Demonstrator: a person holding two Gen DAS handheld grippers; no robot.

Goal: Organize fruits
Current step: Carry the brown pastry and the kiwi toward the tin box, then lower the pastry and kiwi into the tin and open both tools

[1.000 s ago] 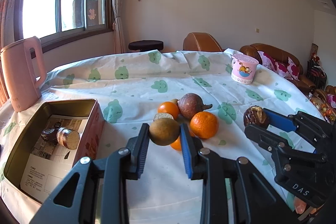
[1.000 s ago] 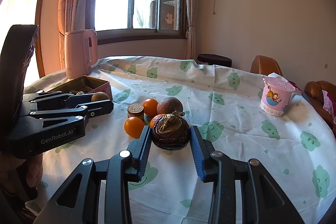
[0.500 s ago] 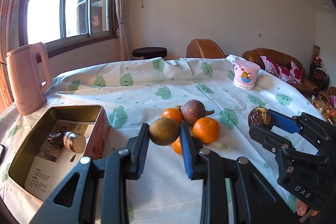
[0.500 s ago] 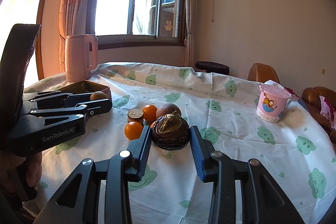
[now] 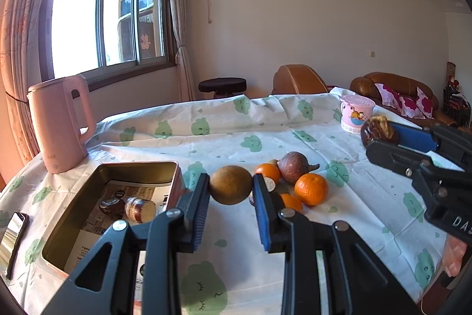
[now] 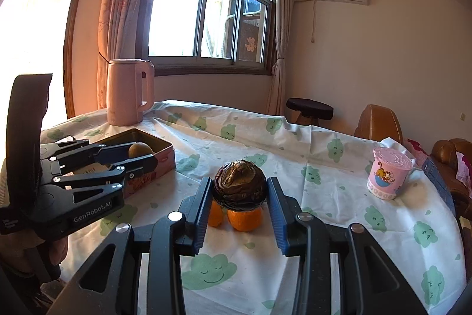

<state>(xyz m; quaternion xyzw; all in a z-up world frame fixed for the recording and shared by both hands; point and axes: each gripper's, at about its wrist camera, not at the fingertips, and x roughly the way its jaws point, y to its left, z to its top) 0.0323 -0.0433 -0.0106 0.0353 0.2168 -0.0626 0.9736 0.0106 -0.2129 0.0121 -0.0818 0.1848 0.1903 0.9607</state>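
Blue pads of the left gripper [image 5: 231, 191] pinch a round brown-green fruit [image 5: 230, 184], lifted clear of the cloth and hanging just right of the tin [image 5: 73, 205], near its right wall. The right gripper [image 6: 239, 201] is clamped on a dark, wrinkled fruit [image 6: 239, 186], likewise in the air above the table [image 6: 339, 197]; in the left view it shows far off to the right, near the pink cup [image 5: 355, 113].

Judging progress: the tin looks to be where the fruit goes, and it is early going. Inside it lie a dark fruit [image 5: 110, 205] and a small jar [image 5: 141, 208] on printed paper, with most of the floor bare. Two fruits are in hand but neither is over the tin yet. Just beyond the left gripper a heap waits on the cloth: three oranges [image 5: 310, 188], a purplish fruit [image 5: 293, 168] and a cut brown piece partly hidden behind the pad. So roughly one in, two on the way, about five left.

Axis and pointing: the brown-green fruit is a squat oval, its long axis lying level between the pads. The dark fruit is nearly round, with its dried crown turned up and slightly towards the camera. The purplish fruit on the cloth points its stubby stalk to the right, its long axis level.

Farther back stand the pink kettle [image 5: 60, 123] at the left beyond the tin, and a phone [image 5: 13, 238] by the near left edge.
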